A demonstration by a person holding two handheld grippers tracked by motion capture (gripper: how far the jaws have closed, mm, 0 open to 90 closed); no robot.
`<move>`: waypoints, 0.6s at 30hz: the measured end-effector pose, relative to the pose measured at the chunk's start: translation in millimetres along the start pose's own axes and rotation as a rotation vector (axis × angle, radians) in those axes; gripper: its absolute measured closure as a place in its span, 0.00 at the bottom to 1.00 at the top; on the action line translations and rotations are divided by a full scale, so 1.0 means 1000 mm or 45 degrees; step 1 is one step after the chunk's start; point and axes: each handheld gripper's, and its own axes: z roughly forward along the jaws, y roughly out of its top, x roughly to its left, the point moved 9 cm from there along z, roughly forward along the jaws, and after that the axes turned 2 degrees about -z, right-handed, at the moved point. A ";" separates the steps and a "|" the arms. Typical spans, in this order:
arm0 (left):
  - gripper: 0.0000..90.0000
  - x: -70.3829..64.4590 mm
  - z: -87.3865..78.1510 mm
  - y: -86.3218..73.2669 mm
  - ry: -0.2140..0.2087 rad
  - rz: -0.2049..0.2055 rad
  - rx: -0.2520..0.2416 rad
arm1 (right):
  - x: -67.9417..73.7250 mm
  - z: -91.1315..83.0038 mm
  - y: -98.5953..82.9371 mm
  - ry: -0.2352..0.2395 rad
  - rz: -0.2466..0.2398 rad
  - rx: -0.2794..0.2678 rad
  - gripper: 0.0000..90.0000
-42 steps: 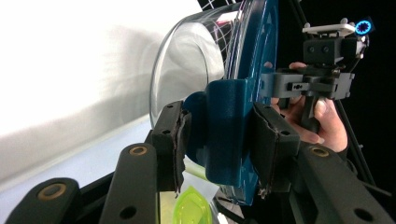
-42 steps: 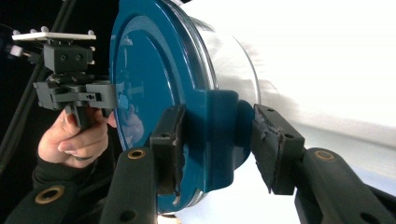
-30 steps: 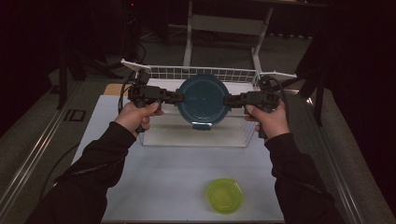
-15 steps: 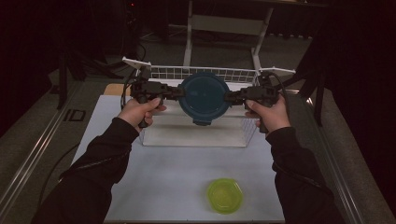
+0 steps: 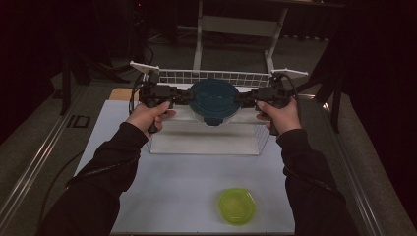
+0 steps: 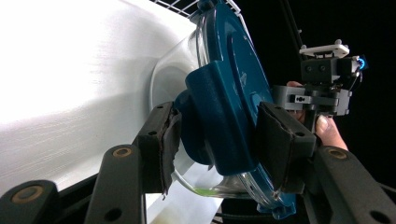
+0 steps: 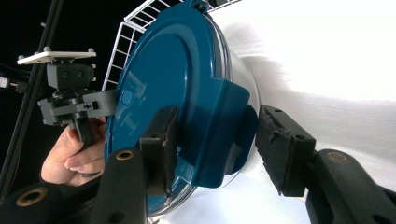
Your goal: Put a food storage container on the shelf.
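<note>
A round clear container with a dark blue lid (image 5: 214,101) hangs in the air over a clear bin (image 5: 206,142), tilted with the lid facing me. My left gripper (image 5: 184,97) is shut on the lid's side latch from the left, and my right gripper (image 5: 243,97) is shut on the opposite latch. In the left gripper view, the pads of the left gripper (image 6: 219,144) press both sides of the blue latch (image 6: 219,112). In the right gripper view, the right gripper (image 7: 219,144) straddles the other latch (image 7: 219,130), its pads against it.
A white wire rack (image 5: 216,77) stands behind the clear bin on the white table (image 5: 172,187). A yellow-green bowl (image 5: 236,205) lies near the front edge, right of centre. Dark floor and a table frame lie beyond.
Both hands and the container between them have risen slightly and moved a little away from me. The grip on both latches is unchanged.
</note>
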 end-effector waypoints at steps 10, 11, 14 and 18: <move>0.46 0.000 -0.009 -0.002 0.041 0.062 -0.046 | 0.006 -0.007 0.002 -0.022 -0.174 -0.062 0.46; 0.46 0.000 -0.010 -0.002 0.046 0.069 -0.051 | 0.006 -0.007 0.002 -0.022 -0.174 -0.062 0.46; 0.46 0.000 -0.016 -0.005 0.060 0.088 -0.061 | 0.009 -0.014 0.000 -0.112 -0.269 -0.090 0.45; 0.46 -0.001 -0.022 -0.013 0.125 0.164 -0.079 | 0.015 -0.020 -0.004 -0.144 -0.333 -0.096 0.45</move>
